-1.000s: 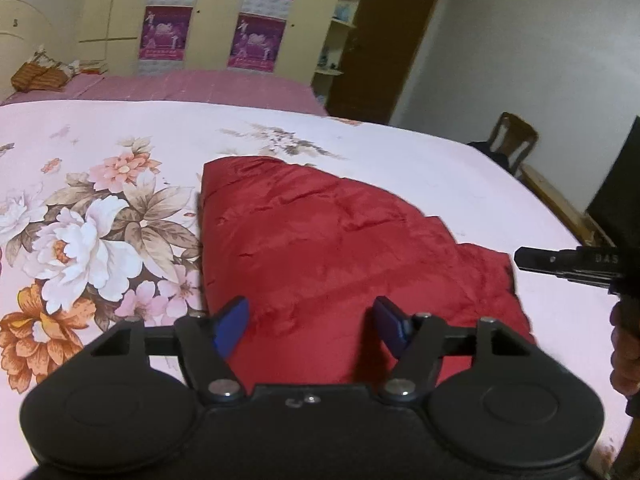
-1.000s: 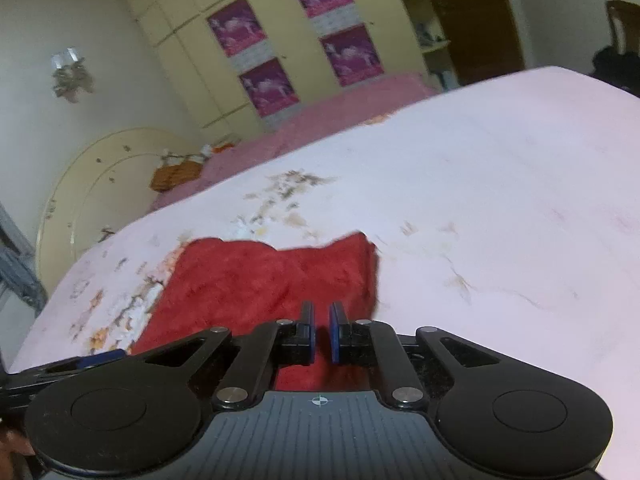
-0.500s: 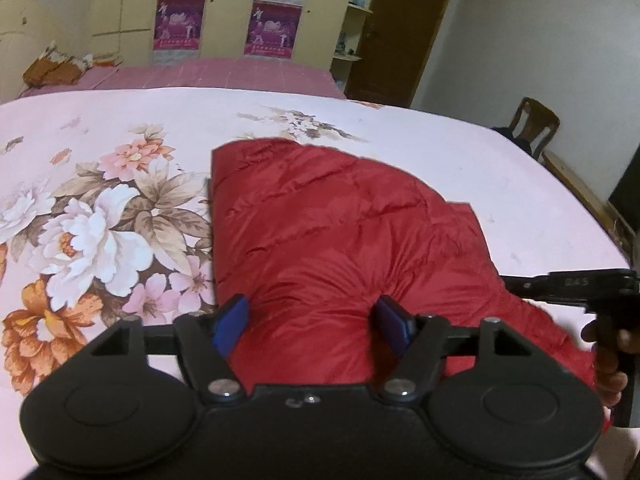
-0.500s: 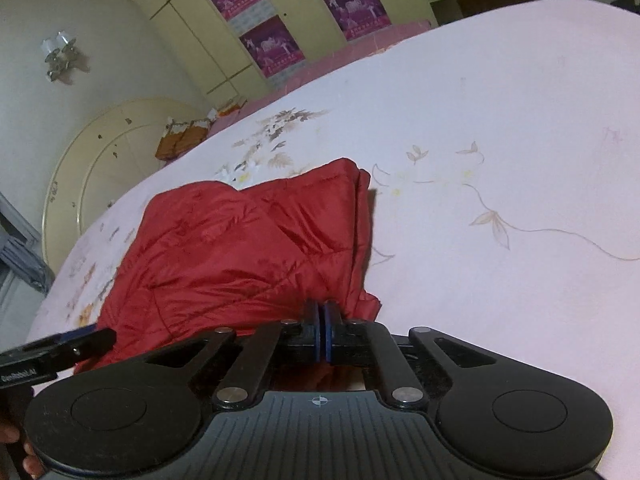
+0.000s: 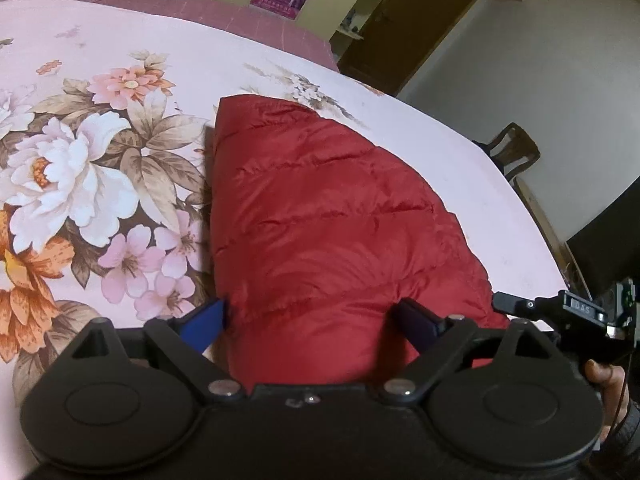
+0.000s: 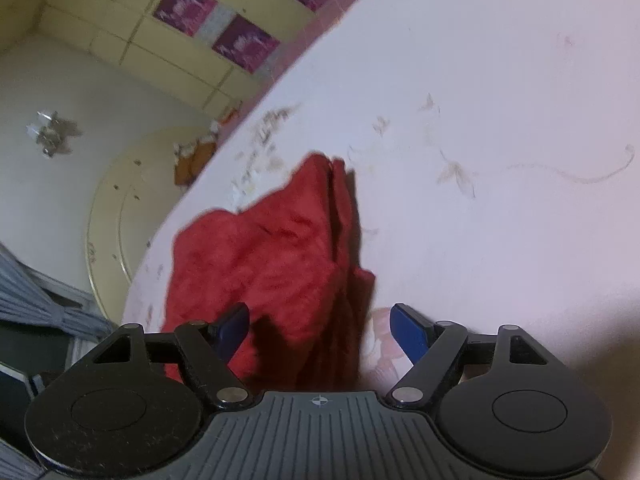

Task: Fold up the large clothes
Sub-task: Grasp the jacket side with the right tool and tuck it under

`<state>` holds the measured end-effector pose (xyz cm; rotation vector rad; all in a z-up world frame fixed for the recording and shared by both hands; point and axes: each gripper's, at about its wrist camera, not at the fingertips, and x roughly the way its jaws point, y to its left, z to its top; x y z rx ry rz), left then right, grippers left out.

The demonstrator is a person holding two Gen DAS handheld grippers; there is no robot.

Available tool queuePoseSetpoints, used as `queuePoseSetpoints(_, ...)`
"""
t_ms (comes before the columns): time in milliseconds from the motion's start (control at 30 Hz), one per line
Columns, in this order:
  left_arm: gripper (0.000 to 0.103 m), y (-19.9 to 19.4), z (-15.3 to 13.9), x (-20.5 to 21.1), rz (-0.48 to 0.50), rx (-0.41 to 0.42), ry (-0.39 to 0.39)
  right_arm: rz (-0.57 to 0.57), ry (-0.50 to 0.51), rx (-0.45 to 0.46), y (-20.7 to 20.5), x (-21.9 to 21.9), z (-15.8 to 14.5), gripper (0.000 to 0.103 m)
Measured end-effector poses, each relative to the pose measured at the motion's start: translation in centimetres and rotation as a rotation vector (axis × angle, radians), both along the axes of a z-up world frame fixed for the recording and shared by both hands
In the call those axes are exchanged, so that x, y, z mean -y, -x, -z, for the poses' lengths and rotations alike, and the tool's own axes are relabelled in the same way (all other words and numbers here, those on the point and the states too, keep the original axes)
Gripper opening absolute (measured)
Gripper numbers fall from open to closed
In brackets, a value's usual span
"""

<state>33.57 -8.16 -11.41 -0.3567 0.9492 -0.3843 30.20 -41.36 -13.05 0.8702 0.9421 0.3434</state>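
Note:
A red quilted puffer jacket (image 5: 328, 216) lies folded on the bed; it also shows in the right wrist view (image 6: 272, 256). My left gripper (image 5: 316, 320) is open, its blue pads (image 5: 208, 320) wide apart over the jacket's near edge, holding nothing. My right gripper (image 6: 320, 328) is open, its blue pads (image 6: 408, 332) spread over the jacket's near right edge. The right gripper also shows at the right edge of the left wrist view (image 5: 560, 308), beside the jacket's corner.
The bed has a pink sheet with large flowers (image 5: 72, 172). A wooden chair (image 5: 512, 152) and dark door (image 5: 408, 20) stand beyond the bed's right side. A cream wardrobe with purple posters (image 6: 224, 28) lines the far wall. A curved headboard (image 6: 120, 208) is at the left.
My right gripper has opened, letting go of the jacket's edge it pinched half a second ago, and tilted. The left gripper has stayed open and moved closer over the jacket.

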Motion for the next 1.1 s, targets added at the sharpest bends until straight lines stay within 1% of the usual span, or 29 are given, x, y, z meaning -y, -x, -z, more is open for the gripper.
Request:
queuePoseSetpoints(100, 0.092, -0.2, 0.1, 0.0, 0.004, -0.003, -0.001, -0.023, 0.016, 0.008, -0.3, -0.4, -0.3, 0.077)
queuePoseSetpoints(167, 0.093, -0.3, 0.2, -0.1, 0.007, -0.004, 0.003, -0.03, 0.029, 0.005, -0.5, -0.8, -0.3, 0.07)
queuePoseSetpoints(400, 0.092, -0.3, 1.0, -0.3, 0.001, -0.012, 0.03, -0.05, 0.05, -0.012, -1.1, -2.1, -0.2, 0.069)
queuePoseSetpoints(433, 0.091, -0.4, 1.0, -0.4, 0.0, -0.011, 0.034, -0.059, 0.036, -0.024, -1.3, -2.4, 0.1, 0.059)
queuePoseSetpoints(467, 0.091, -0.4, 1.1, -0.3, 0.001, -0.01, 0.037, -0.058, 0.01, -0.042, -1.4, -2.4, 0.4, 0.056)
queuePoseSetpoints(633, 0.09, -0.4, 1.0, -0.5, 0.016, -0.011, 0.041, -0.064, -0.002, -0.047, -1.4, -2.3, 0.5, 0.056)
queuePoseSetpoints(733, 0.09, -0.5, 1.1, -0.6, 0.017, -0.017, 0.042, -0.045, -0.048, -0.061, -1.2, -1.6, 1.0, 0.056)
queuePoseSetpoints(833, 0.09, -0.6, 1.4, -0.8, 0.013, -0.023, 0.05, -0.037, -0.061, -0.066, -1.1, -1.8, 1.2, 0.056)
queuePoseSetpoints(900, 0.089, -0.7, 1.7, -1.0, 0.006, -0.032, 0.065, -0.018, -0.105, -0.074, -1.6, -2.1, 1.5, 0.057)
queuePoseSetpoints(933, 0.087, -0.7, 1.8, -1.0, 0.002, -0.032, 0.07, -0.011, -0.129, -0.073, -1.8, -2.1, 1.7, 0.057)
queuePoseSetpoints(967, 0.084, -0.6, 1.6, -1.0, 0.002, -0.022, 0.069, -0.007, -0.144, -0.067, -1.7, -2.0, 1.9, 0.048)
queuePoseSetpoints(1000, 0.078, -0.4, 1.4, -1.0, 0.004, -0.007, 0.068, -0.006, -0.155, -0.063, -1.6, -2.1, 2.1, 0.042)
queuePoseSetpoints(1033, 0.076, -0.3, 1.1, -0.8, 0.009, 0.003, 0.06, 0.001, -0.159, -0.053, -1.4, -2.0, 2.1, 0.035)
queuePoseSetpoints(1067, 0.075, -0.1, 0.9, -0.5, 0.013, 0.01, 0.043, 0.002, -0.154, -0.038, -1.1, -1.9, 1.9, 0.03)
queuePoseSetpoints(1100, 0.074, -0.1, 0.6, -0.2, 0.012, 0.013, 0.03, 0.0, -0.139, -0.021, -1.0, -2.0, 1.7, 0.029)
